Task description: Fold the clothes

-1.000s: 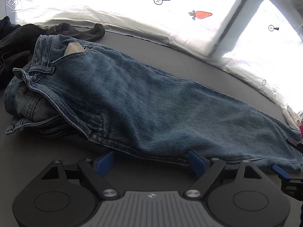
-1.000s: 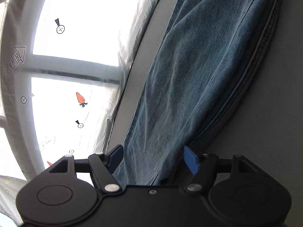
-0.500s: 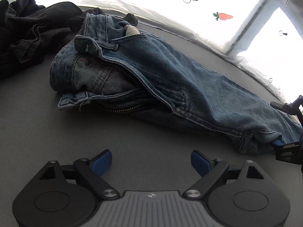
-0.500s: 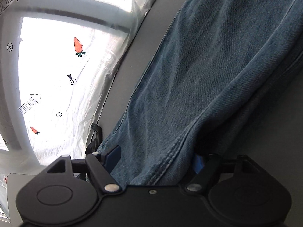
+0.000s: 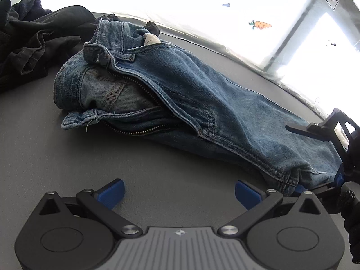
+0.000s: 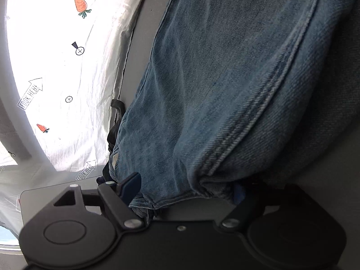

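Observation:
Blue jeans lie folded lengthwise on the grey table, waistband and open zipper at the left, legs running right. My left gripper is open and empty over bare table in front of the jeans. My right gripper is at the far right of the left wrist view, at the leg fold. In the right wrist view the jeans fill the frame and bunched denim sits between the fingers of my right gripper; the right fingertip is hidden by cloth.
A heap of dark clothes lies at the back left, beside the waistband. A white sheet with carrot prints hangs behind the table's far edge; it also shows in the right wrist view.
My left gripper has drawn back from the jeans edge and swung left towards the waistband. My right gripper has closed in on the leg fold, and the jeans look shorter.

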Action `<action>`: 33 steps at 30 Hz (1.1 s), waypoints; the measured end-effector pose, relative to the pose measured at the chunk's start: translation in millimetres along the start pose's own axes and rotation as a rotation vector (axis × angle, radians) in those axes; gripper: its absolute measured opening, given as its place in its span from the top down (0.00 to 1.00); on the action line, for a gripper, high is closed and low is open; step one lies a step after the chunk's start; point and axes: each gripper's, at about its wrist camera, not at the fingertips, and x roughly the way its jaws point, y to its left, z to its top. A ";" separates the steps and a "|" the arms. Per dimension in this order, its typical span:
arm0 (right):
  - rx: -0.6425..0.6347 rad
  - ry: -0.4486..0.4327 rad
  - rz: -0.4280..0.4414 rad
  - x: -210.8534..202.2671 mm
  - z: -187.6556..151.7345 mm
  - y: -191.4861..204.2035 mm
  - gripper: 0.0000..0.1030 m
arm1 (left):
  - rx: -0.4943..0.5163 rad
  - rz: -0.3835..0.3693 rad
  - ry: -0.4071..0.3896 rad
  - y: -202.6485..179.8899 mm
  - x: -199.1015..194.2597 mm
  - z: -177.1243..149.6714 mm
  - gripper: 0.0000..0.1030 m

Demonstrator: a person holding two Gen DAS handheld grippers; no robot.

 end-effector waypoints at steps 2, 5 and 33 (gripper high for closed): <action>0.065 -0.010 0.037 -6.5 -3.5 -14.0 0.28 | -0.012 -0.009 -0.008 1.4 -0.5 -1.1 0.00; 0.132 -0.022 0.048 -14.2 -3.8 -19.4 0.35 | -0.015 -0.010 -0.016 0.4 -0.6 -2.5 0.00; -0.585 -0.247 -0.288 -53.1 8.0 -10.2 0.68 | -0.110 0.027 -0.075 1.4 -7.3 -12.9 0.00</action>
